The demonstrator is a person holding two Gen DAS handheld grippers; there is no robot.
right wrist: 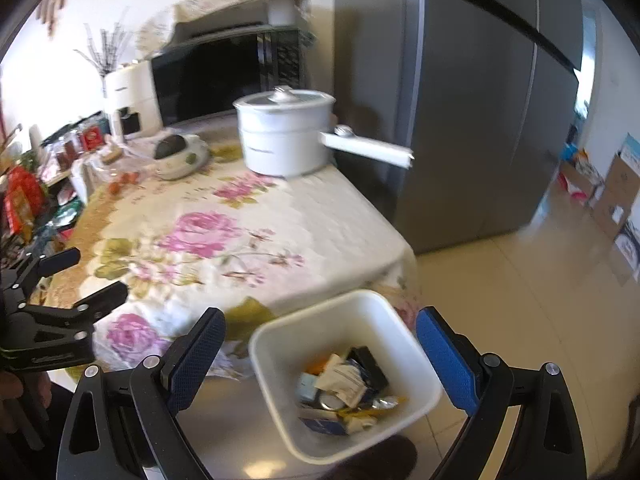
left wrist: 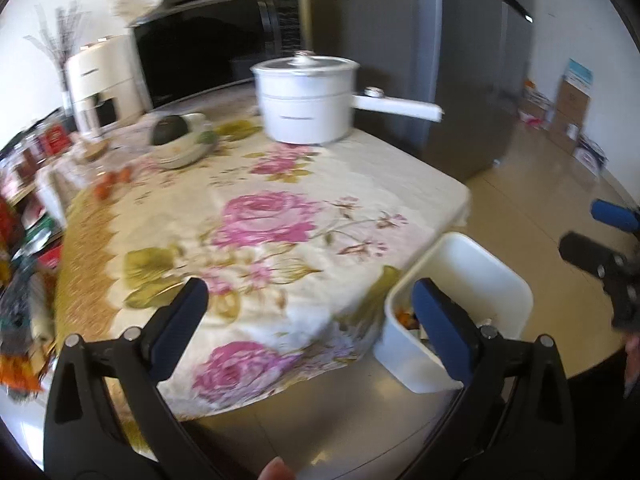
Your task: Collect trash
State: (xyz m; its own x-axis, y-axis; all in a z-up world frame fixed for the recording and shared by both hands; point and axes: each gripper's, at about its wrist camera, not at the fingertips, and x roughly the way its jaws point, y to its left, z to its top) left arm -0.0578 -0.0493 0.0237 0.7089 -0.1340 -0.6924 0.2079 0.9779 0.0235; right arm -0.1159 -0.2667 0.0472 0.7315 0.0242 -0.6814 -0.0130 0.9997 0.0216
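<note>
A white square trash bin (right wrist: 280,344) sits at the near right corner of the table, on a bare metal strip beside the floral cloth. It holds several wrappers, packets and a can (right wrist: 344,388). It also shows in the left wrist view (left wrist: 472,264). My right gripper (right wrist: 320,354) is open and empty, with its fingers on either side of the bin, above it. My left gripper (left wrist: 310,320) is open and empty above the near edge of the floral tablecloth (left wrist: 260,220), left of the bin. The left gripper shows at the left edge of the right wrist view (right wrist: 86,276).
A white lidded pot (left wrist: 306,100) with a long handle stands at the back of the table. A bowl with a dark fruit (left wrist: 180,140) is to its left, and small orange fruits (left wrist: 114,182). A microwave (left wrist: 216,56) and grey fridge (left wrist: 460,80) stand behind. Packets clutter the left edge.
</note>
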